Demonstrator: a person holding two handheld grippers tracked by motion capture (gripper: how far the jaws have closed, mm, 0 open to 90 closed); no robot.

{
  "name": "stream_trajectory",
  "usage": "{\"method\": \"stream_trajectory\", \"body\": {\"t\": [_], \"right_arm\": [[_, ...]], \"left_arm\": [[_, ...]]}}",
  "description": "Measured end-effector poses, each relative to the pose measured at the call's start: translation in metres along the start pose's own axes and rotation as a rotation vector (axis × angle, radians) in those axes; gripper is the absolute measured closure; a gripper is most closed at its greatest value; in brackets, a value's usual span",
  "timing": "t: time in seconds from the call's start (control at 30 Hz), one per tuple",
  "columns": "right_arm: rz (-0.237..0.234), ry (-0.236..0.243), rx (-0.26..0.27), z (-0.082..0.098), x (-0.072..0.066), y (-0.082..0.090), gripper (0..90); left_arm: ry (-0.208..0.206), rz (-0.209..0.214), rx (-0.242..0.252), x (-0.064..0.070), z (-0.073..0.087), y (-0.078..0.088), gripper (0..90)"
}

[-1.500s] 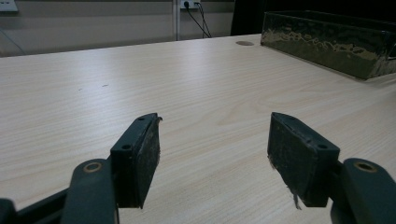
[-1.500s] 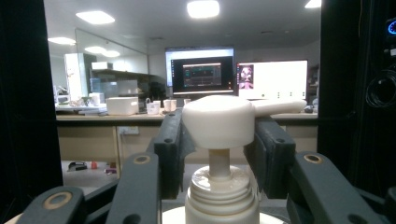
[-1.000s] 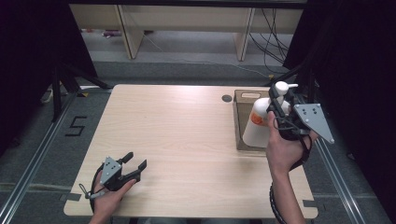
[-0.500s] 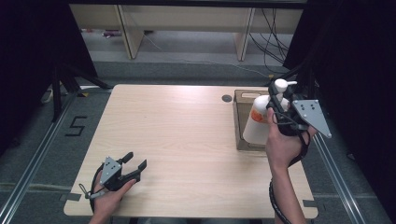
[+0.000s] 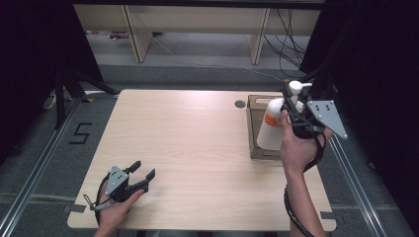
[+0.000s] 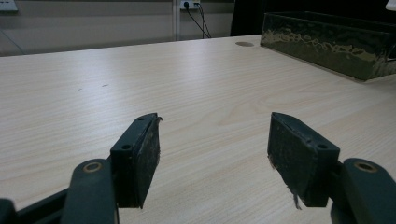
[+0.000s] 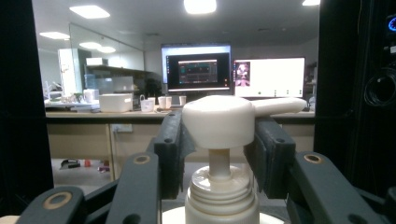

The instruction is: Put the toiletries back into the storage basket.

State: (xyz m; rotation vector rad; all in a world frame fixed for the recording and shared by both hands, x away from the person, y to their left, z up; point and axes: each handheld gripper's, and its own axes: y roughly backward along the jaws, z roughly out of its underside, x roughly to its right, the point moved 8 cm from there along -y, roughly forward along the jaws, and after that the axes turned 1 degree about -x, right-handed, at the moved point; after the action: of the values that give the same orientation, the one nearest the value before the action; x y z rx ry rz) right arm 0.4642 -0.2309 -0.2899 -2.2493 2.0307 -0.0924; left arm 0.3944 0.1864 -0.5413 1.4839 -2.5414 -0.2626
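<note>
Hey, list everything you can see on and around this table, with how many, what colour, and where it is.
Pump bottle: one, white with an orange label, over the wooden tray at the table's right edge, its pump head between the right gripper's jaws.
Wooden tray: one, brown, far right of the table.
Table: one, light wood, centre.
Cable hole: one, dark, far side of the table by the tray.
Monitors: two, lit, background of the right gripper view.
Left gripper: one, black, near left corner, open, holding nothing.
Right gripper: one, black, around the pump head.
</note>
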Motion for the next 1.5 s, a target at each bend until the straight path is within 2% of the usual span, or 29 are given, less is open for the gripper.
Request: {"method": "stream_trajectory", "body": {"t": [0.03, 0.1, 0.3, 0.57, 0.6, 0.7, 0.73, 0.8, 0.83, 0.87, 0.93, 1.07, 1.13, 1.23, 1.33, 1.5], "right_arm": [[-0.003, -0.015, -0.009, 0.001, -0.001, -0.001, 60.0], [0.002, 0.002, -0.009, 0.002, 0.001, -0.003, 60.0], [0.006, 0.001, -0.015, 0.005, 0.002, -0.009, 60.0], [0.004, -0.021, -0.03, 0.011, 0.003, -0.013, 60.0], [0.006, -0.003, -0.027, 0.012, 0.005, -0.013, 60.0], [0.009, -0.003, -0.033, 0.015, 0.007, -0.014, 60.0], [0.007, -0.019, -0.045, 0.016, 0.006, -0.014, 60.0], [0.008, -0.007, -0.036, 0.016, 0.007, -0.015, 60.0], [0.005, -0.02, -0.043, 0.017, 0.006, -0.015, 60.0], [0.005, -0.005, -0.035, 0.017, 0.008, -0.016, 60.0], [-0.002, -0.014, -0.052, 0.019, 0.007, -0.016, 60.0], [0.0, 0.006, -0.05, 0.021, 0.008, -0.018, 60.0], [-0.003, -0.011, -0.056, 0.022, 0.007, -0.018, 60.0], [-0.007, 0.004, -0.053, 0.021, 0.007, -0.02, 60.0], [-0.011, -0.005, -0.055, 0.022, 0.006, -0.02, 60.0], [-0.012, 0.009, -0.056, 0.023, 0.007, -0.021, 60.0]], "left_arm": [[0.0, 0.0, 0.0, 0.0, 0.0, 0.0, 33.9], [-0.001, 0.0, 0.0, 0.0, 0.0, 0.0, 33.9], [0.0, 0.001, 0.0, 0.0, 0.0, 0.0, 33.9], [0.0, 0.001, 0.0, 0.0, 0.0, 0.0, 33.9], [0.0, 0.001, 0.0, 0.0, 0.0, 0.0, 33.9], [-0.001, 0.001, 0.001, 0.0, 0.0, 0.0, 33.9], [-0.002, 0.001, 0.0, 0.0, 0.0, 0.0, 33.9], [-0.002, 0.001, 0.001, 0.0, 0.0, 0.0, 33.9], [-0.001, 0.001, 0.0, 0.0, 0.0, 0.0, 33.9], [-0.001, 0.001, 0.0, 0.0, 0.0, 0.0, 33.9], [-0.001, 0.002, -0.001, 0.0, 0.0, 0.0, 33.9], [0.0, 0.002, 0.0, 0.0, 0.0, 0.0, 33.9], [-0.001, 0.002, -0.001, 0.0, 0.0, 0.0, 33.8], [0.001, 0.004, 0.0, 0.0, 0.0, 0.0, 33.9], [0.001, 0.004, 0.0, 0.0, 0.0, 0.0, 33.8], [0.0, 0.004, 0.0, 0.0, 0.0, 0.0, 33.8]]}}
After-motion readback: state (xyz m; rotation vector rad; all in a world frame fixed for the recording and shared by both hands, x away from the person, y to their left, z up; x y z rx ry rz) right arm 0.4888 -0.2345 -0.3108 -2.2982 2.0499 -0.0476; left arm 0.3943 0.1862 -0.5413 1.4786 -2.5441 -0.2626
